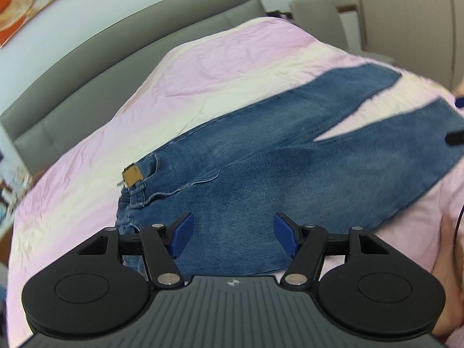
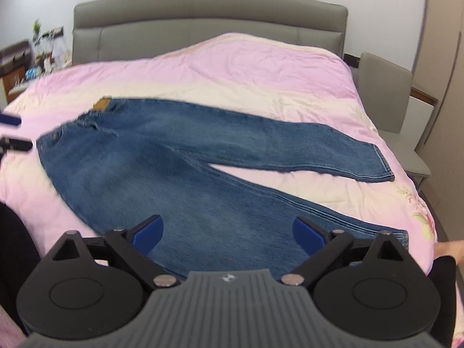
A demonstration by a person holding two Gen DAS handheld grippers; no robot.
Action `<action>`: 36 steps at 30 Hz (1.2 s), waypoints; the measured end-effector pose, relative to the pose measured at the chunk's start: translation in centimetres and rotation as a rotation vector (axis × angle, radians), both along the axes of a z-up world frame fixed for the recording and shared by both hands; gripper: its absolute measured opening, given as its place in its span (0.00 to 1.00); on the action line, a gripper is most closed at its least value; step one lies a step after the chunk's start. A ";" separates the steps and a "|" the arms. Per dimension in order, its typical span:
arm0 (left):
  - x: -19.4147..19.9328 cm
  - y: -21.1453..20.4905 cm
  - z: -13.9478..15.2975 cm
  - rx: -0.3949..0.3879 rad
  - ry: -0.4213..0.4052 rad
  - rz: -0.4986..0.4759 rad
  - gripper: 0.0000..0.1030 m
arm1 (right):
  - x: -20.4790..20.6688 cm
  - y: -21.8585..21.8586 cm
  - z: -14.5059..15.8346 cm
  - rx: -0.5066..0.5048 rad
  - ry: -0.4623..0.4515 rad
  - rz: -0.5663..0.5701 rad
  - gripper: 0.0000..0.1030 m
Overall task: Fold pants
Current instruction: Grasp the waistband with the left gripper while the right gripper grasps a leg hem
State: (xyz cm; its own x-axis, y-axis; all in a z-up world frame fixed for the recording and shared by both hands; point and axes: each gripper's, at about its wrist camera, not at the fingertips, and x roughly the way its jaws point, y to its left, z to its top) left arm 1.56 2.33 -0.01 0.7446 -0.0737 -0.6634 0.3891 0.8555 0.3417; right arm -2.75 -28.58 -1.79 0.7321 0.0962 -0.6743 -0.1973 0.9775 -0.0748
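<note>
Blue jeans [image 2: 179,168] lie spread flat on the pink bed cover, waist to the left with a tan leather patch [image 2: 101,105], legs apart and running right. In the left wrist view the jeans [image 1: 261,174] fill the middle, patch [image 1: 133,175] at left. My left gripper [image 1: 233,237] is open and empty, above the seat of the jeans near the waist. My right gripper [image 2: 227,237] is open and empty, above the near leg. The tips of the left gripper show at the left edge of the right wrist view [image 2: 11,133].
The bed cover [image 2: 246,66] is pink and cream. A grey padded headboard [image 2: 203,20] stands behind. A cluttered nightstand [image 2: 26,63] is at the far left, a grey chair [image 2: 388,87] at the right. A hand [image 2: 448,248] shows at the right edge.
</note>
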 end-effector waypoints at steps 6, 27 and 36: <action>1.6 1.8 -2.8 0.166 0.092 -0.164 0.73 | 1.1 -3.6 -3.2 -0.117 0.114 0.102 0.69; 8.8 7.4 -18.5 0.727 0.191 -0.244 0.80 | 4.6 -11.8 -12.4 -0.519 0.485 0.131 0.57; 8.7 7.0 -18.5 0.742 0.112 -0.225 0.42 | 4.8 -11.4 -12.2 -0.557 0.458 0.155 0.13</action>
